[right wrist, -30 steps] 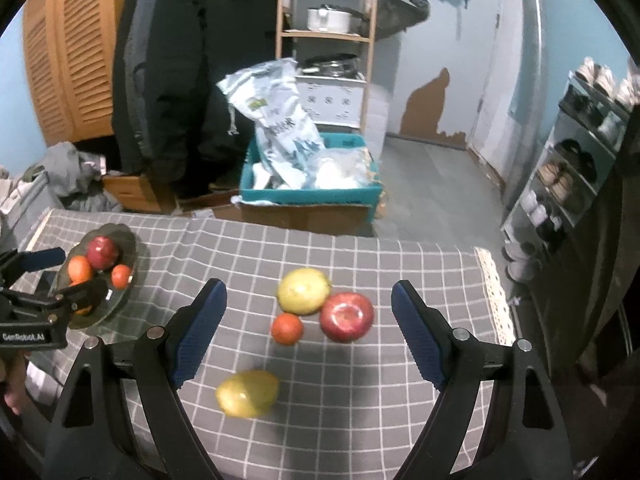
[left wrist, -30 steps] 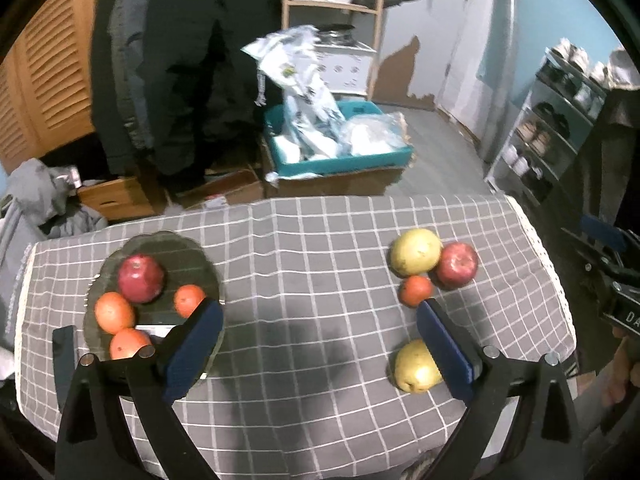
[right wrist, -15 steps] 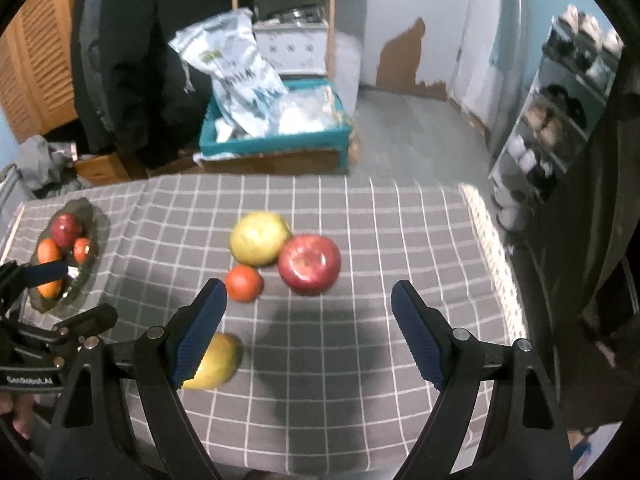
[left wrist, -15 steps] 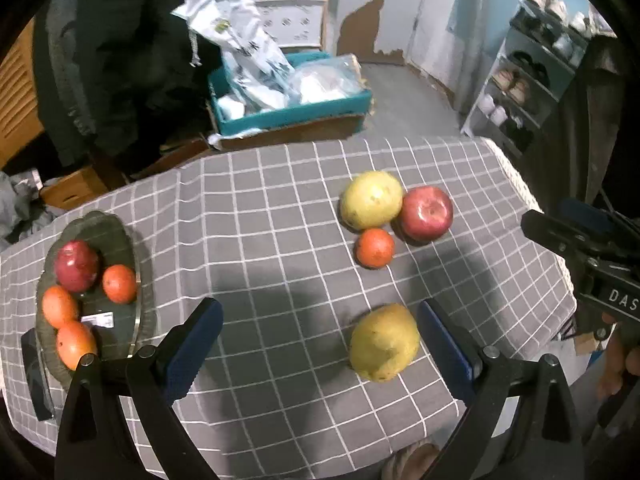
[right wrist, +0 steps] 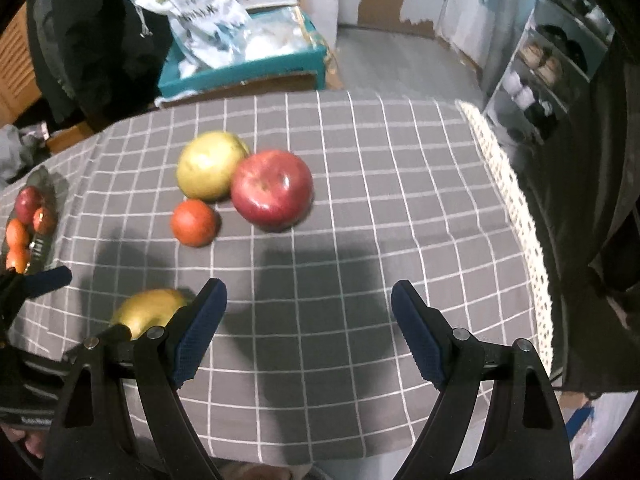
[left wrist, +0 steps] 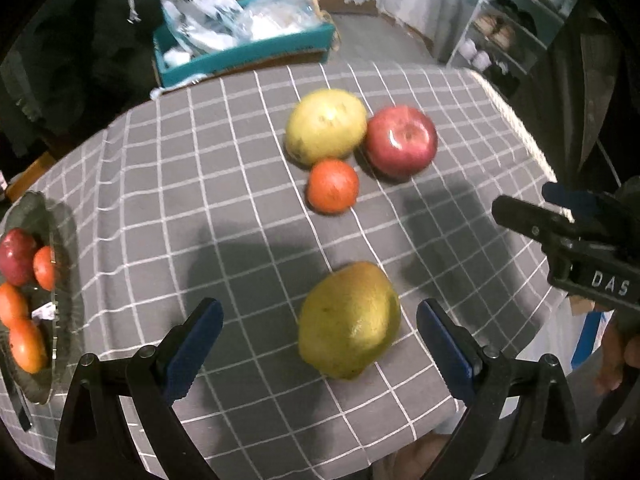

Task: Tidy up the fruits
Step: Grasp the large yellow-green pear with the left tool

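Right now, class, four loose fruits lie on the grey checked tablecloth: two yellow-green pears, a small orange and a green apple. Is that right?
Not quite: the apple is red, not green, as the right wrist view shows. The rest stands: two yellow-green pears and a small orange lie loose on the grey checked tablecloth.

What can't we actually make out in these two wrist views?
- Glass plate, left wrist view: cut by the left edge; full fruit count unclear.
- Near pear, right wrist view: lower half hidden behind the right gripper finger.
- Right gripper in the left wrist view: cropped by the edge.
- Bag print: blurred, unreadable.
- Shelf items: too small.
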`<action>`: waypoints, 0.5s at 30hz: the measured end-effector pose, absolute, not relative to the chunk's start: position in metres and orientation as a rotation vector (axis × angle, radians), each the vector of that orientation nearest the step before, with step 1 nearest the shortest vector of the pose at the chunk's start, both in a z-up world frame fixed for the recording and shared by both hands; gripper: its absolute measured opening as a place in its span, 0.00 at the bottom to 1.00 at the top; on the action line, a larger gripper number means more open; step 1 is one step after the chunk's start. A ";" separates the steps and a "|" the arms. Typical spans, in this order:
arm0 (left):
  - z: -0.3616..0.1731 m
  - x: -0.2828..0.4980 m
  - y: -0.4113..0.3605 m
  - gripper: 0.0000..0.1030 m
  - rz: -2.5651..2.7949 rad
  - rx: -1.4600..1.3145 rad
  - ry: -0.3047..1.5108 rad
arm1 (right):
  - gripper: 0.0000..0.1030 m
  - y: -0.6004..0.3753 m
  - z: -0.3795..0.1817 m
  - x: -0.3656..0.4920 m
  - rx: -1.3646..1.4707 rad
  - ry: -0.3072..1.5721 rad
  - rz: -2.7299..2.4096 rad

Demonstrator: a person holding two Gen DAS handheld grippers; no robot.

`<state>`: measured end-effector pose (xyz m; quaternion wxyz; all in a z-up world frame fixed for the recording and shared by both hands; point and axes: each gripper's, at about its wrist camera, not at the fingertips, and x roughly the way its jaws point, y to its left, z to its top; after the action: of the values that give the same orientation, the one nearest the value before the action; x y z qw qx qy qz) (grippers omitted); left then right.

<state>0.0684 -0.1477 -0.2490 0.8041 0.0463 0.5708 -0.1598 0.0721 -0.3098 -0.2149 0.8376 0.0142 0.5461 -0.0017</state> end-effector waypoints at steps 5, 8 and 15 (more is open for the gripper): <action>-0.266 0.070 -0.153 0.96 -0.359 0.083 1.272 | 0.81 -0.313 -0.227 0.074 0.037 1.187 -0.010; -0.273 0.070 -0.155 0.96 -0.366 0.079 1.288 | 0.81 -0.314 -0.234 0.076 0.046 1.206 -0.013; -0.282 0.070 -0.164 0.93 -0.390 0.084 1.318 | 0.81 -0.317 -0.240 0.078 0.066 1.222 -0.014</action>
<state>0.0702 -0.1638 -0.2822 0.7721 0.0390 0.6083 -0.1797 0.0776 -0.3169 -0.2405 0.8184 0.0310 0.5737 -0.0066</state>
